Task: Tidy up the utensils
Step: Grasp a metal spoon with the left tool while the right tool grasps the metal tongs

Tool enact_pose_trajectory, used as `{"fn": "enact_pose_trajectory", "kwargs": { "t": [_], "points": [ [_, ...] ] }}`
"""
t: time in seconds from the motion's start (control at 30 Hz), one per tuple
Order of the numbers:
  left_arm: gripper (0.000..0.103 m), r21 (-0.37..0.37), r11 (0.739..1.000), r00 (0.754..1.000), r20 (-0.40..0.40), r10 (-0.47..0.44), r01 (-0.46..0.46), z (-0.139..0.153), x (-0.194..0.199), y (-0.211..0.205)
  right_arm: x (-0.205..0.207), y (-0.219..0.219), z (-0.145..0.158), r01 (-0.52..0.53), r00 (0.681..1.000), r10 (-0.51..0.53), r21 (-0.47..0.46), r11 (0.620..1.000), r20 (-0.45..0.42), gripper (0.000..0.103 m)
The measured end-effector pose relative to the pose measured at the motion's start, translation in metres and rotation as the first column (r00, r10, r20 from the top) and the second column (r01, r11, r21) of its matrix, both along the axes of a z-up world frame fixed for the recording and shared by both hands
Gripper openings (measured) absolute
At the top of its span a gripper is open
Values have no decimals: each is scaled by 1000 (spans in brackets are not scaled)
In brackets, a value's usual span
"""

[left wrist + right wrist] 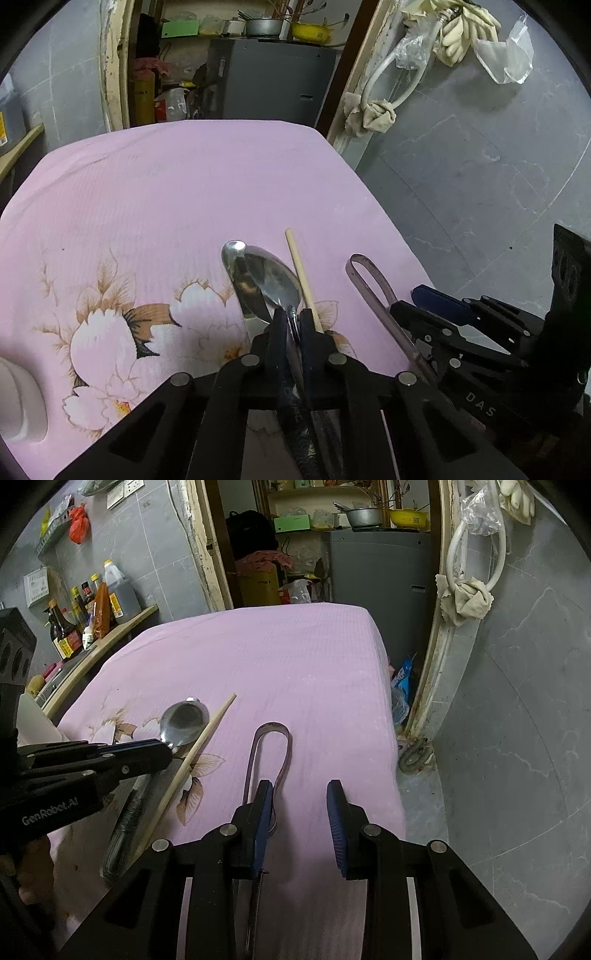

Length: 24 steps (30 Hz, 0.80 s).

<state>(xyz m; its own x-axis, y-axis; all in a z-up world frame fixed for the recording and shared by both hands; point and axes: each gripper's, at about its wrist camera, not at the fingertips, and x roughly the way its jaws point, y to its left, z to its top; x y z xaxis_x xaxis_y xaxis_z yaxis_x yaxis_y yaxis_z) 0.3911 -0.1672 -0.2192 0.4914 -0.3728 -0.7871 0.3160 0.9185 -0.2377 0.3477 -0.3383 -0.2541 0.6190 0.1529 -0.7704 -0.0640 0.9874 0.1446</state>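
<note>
1. The spoon (275, 280) lies on the pink flowered cloth (184, 192), bowl at the far end, handle running back toward the near edge. So its long axis goes near-to-far, leaning a bit left at the top.
2. The left gripper (291, 321) is pinched right on the spoon's neck, pads tight against it. Looks like a solid hold to me.
3. Just right of the spoon a wooden chopstick (303, 280) lies almost parallel. A knife (245, 291) lies under it on the left.
4. Further right, the looped metal scraper (271, 753) points its loop far. The right gripper (301, 808) is spread, left pad beside the scraper's handle, nothing clamped.
5. The left hand is clearly nearer the spoon.
</note>
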Motion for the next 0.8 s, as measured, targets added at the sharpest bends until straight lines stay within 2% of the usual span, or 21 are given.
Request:
{"fn": "enact_pose_trajectory", "kwargs": {
  "t": [0.23,0.37,0.63,0.8],
  "points": [
    [5,-20,999,999,-14,50,-50,1,-8,21,2,5,1,-37,999,38,30,999,-13,27],
    [5,-58,997,998,-52,42,-45,-2,-8,27,11,11,4,-71,997,71,8,997,-19,27],
    [6,-52,998,997,-79,16,-20,-6,0,20,16,20,9,-114,993,114,-13,993,-18,27],
    [6,-39,999,995,-101,11,-15,-12,5,16,15,17,12,-114,994,114,8,993,-3,27]
  ]
}}
